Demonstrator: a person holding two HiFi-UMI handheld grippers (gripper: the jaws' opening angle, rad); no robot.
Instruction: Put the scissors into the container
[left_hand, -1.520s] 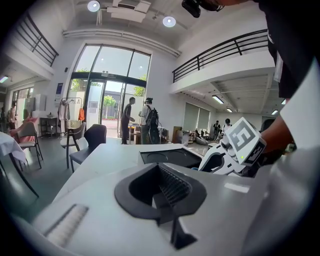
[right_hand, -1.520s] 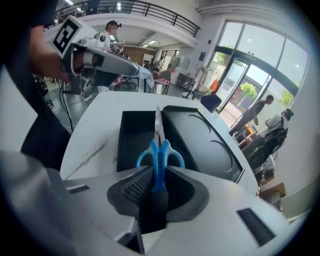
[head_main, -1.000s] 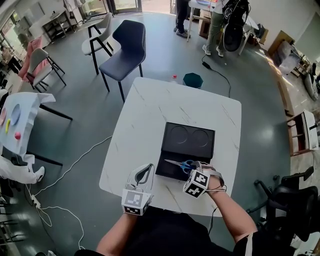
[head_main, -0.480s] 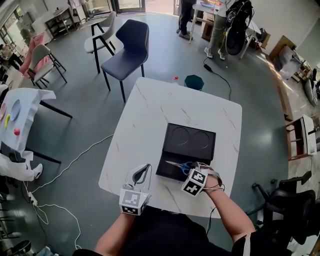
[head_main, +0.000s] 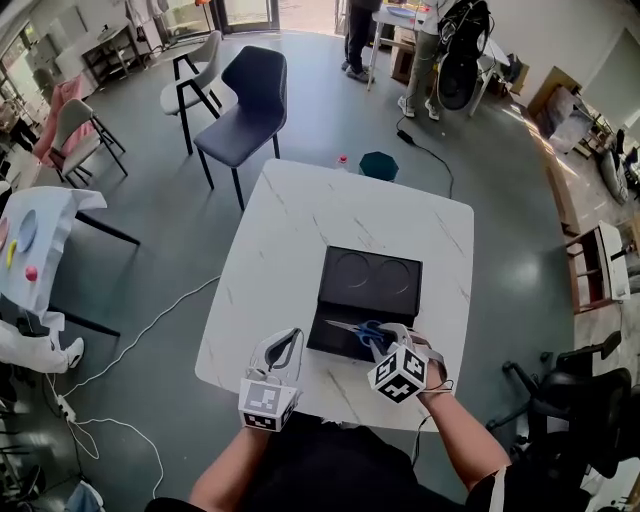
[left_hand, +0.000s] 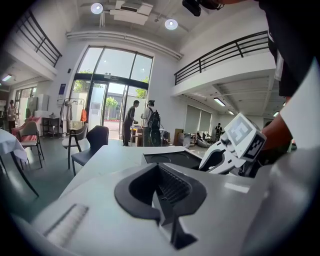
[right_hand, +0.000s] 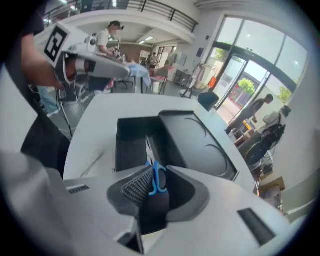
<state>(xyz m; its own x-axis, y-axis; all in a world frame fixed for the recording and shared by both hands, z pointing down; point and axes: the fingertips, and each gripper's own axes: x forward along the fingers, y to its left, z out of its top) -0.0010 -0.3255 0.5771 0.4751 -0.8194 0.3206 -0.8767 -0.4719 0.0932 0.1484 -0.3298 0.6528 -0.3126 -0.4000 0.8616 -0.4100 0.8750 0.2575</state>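
Your right gripper (head_main: 383, 338) is clenching the scissors (head_main: 355, 328), blades reaching over the container (head_main: 372, 278). Left of the container, your left gripper (head_main: 291, 338) is hovering closed, empty, above the desk (head_main: 300, 220).

- The person is wearing a black short-sleeved top (head_main: 330, 470).
- The left gripper (head_main: 293, 336) and right gripper (head_main: 384, 338) are showing pale grey shells, dark ribbed pads (right_hand: 136, 189) and black-and-white marker cubes (head_main: 400, 372).

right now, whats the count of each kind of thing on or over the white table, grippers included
scissors: 1
container: 1
grippers: 2, left gripper and right gripper
total: 4
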